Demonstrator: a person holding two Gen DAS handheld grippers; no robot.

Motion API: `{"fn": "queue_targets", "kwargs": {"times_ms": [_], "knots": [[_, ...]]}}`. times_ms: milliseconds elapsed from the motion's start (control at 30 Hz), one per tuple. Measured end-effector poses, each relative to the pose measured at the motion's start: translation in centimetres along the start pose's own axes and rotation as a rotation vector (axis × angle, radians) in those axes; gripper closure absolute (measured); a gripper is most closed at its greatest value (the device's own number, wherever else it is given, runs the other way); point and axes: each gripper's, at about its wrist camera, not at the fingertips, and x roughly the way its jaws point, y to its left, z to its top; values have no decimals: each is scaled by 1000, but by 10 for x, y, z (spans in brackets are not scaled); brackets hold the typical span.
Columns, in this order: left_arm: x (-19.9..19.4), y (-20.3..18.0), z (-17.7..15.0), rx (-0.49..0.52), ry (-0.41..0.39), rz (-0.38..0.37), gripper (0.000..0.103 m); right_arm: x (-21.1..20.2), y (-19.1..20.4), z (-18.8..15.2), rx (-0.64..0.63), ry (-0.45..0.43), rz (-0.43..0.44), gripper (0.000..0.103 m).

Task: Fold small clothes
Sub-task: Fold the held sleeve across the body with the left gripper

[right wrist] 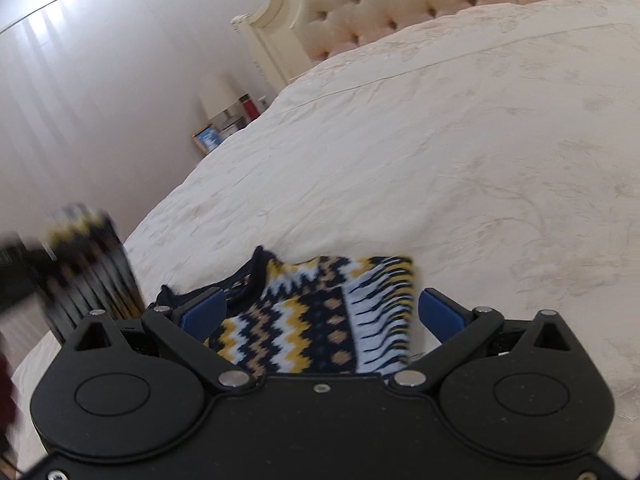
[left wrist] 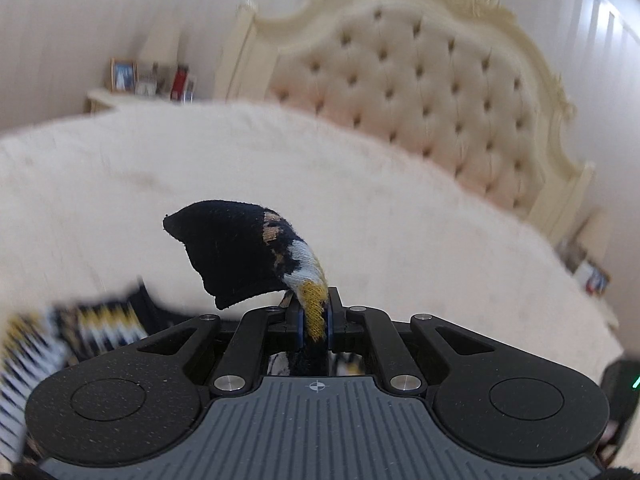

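patterned knit (left wrist: 96, 332) smeared by blur, nightstand items (left wrist: 154, 80) too small to tell

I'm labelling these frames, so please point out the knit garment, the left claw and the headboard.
knit garment (right wrist: 320, 320): right wrist view, patterned middle.
left claw (left wrist: 315, 322): left wrist view, between its fingertips, shut on a garment end.
headboard (left wrist: 420, 92): left wrist view, tufted panel.

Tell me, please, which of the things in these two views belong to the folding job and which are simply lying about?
Part of the job:
- patterned navy, yellow and white knitted garment on the bed
- its black-cuffed end, pinched in the left gripper
- right gripper, open over the knit

Just lying about:
- cream tufted headboard
- cream bedspread
- framed photo
- bedside lamp
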Motion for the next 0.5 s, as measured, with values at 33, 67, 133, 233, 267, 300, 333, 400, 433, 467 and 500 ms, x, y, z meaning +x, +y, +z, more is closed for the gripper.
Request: {"fn": "queue_targets", "kwargs": {"times_ms": [33, 67, 133, 233, 267, 300, 333, 400, 433, 467, 500], "knots": [[4, 2, -10, 1, 24, 5, 93, 1, -2, 0, 5, 1, -3, 1], [11, 4, -20, 0, 46, 10, 89, 1, -3, 0, 8, 3, -5, 1], [18, 6, -34, 2, 90, 6, 64, 2, -5, 0, 9, 7, -8, 1], [25, 6, -48, 21, 138, -29, 37, 4, -4, 0, 2, 15, -11, 1], [26, 5, -52, 33, 151, -38, 30, 4, -4, 0, -1, 17, -10, 1], [27, 4, -55, 47, 163, -43, 27, 4, -4, 0, -3, 18, -9, 1], [29, 1, -59, 69, 177, -45, 22, 4, -4, -1, -6, 19, -9, 1], [32, -7, -64, 118, 195, -35, 16, 3, -3, -1, -11, 20, -13, 1], [32, -11, -67, 146, 196, -32, 15, 4, -3, -1, -13, 21, -15, 1], [31, -16, -70, 180, 190, -36, 15, 4, -4, -1, -15, 21, -18, 1], [28, -19, -72, 210, 187, -39, 15, 4, -4, -1, -16, 21, -21, 1]]}}
